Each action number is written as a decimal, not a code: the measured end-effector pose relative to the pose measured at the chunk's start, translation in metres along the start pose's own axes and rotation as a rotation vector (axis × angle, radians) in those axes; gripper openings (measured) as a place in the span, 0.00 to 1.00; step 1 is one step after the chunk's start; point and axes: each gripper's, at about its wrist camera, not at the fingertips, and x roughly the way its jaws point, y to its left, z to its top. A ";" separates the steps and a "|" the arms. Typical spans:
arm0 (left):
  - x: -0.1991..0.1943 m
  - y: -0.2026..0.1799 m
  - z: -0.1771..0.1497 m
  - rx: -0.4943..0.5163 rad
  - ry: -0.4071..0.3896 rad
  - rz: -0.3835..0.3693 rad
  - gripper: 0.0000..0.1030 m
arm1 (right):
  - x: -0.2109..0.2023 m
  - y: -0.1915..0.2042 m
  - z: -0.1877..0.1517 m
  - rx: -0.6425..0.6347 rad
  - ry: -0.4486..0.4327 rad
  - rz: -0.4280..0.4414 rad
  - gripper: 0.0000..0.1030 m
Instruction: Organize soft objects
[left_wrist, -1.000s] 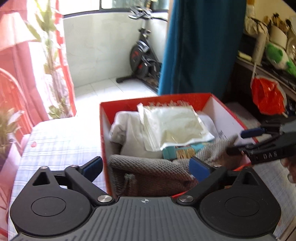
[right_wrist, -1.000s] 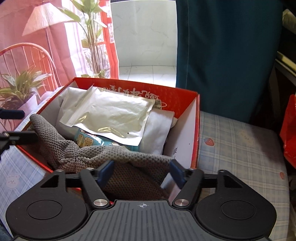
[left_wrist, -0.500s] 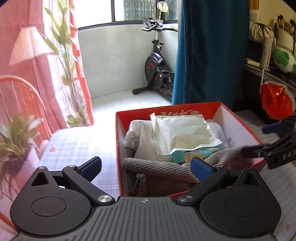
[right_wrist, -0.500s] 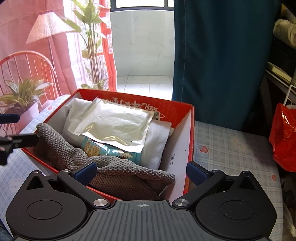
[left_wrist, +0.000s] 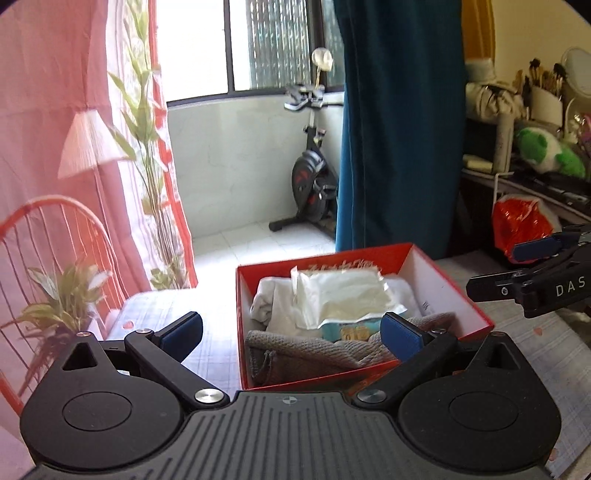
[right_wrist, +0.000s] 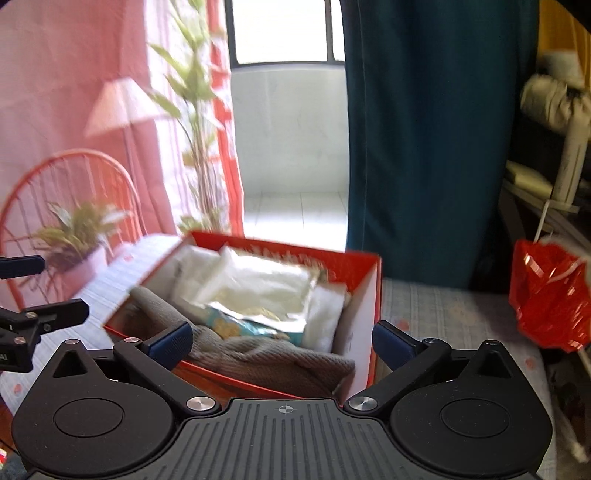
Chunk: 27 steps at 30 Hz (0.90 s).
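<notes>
Grey knitted cloth (left_wrist: 317, 352), limp and light, lies bunched in the red cardboard box (left_wrist: 448, 291) just ahead of both grippers' fingers, spread apart and empty; judged best pinched at its raised fold.

Grey knit cloth (right_wrist: 266, 354) inside red box (right_wrist: 354, 273)

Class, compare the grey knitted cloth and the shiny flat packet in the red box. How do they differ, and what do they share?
The grey knitted cloth is dull, textured and crumpled; the shiny flat packet is smooth, pale and glossy. The cloth lies bunched along the near side of the red box; the packet lies flat on top of the white bundles further back. Both sit inside the box, and no gripper touches them.
</notes>
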 end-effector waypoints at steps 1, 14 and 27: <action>-0.010 -0.003 0.001 0.002 -0.019 0.007 1.00 | -0.011 0.004 0.001 -0.009 -0.026 -0.007 1.00; -0.116 -0.024 0.009 -0.041 -0.163 0.080 1.00 | -0.128 0.027 -0.012 0.023 -0.257 -0.071 1.00; -0.150 -0.022 0.006 -0.117 -0.197 0.119 1.00 | -0.181 0.031 -0.024 0.058 -0.339 -0.084 1.00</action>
